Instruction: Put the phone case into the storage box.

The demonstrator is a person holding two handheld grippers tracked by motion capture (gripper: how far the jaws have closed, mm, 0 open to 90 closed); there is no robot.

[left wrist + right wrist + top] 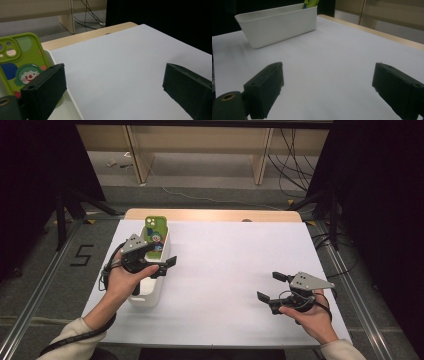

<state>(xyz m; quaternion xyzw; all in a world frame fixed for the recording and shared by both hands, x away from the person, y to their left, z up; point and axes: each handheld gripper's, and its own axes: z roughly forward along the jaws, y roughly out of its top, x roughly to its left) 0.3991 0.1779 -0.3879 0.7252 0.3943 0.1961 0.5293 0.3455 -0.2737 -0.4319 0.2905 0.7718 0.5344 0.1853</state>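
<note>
A green phone case (155, 235) with a cartoon clown print stands tilted in the far end of a white bin (149, 296) at the table's left. My left gripper (160, 256) hovers over the bin's middle, open, with nothing between its fingers. In the left gripper view the phone case (20, 60) leans just left of my left gripper (113, 75), inside the bin's rim (72, 102). My right gripper (271, 286) rests low at the table's right front, open and empty. The right gripper view has the bin (279, 25) far ahead of my right gripper (327, 75), with the case's top (309, 3) peeking out.
A white sheet (225, 265) covers the table, with a wooden strip (215, 215) along the far edge. Dark stands and loose cables (295, 165) lie on the floor beyond. A "5" marking (81, 255) is on the floor at the left.
</note>
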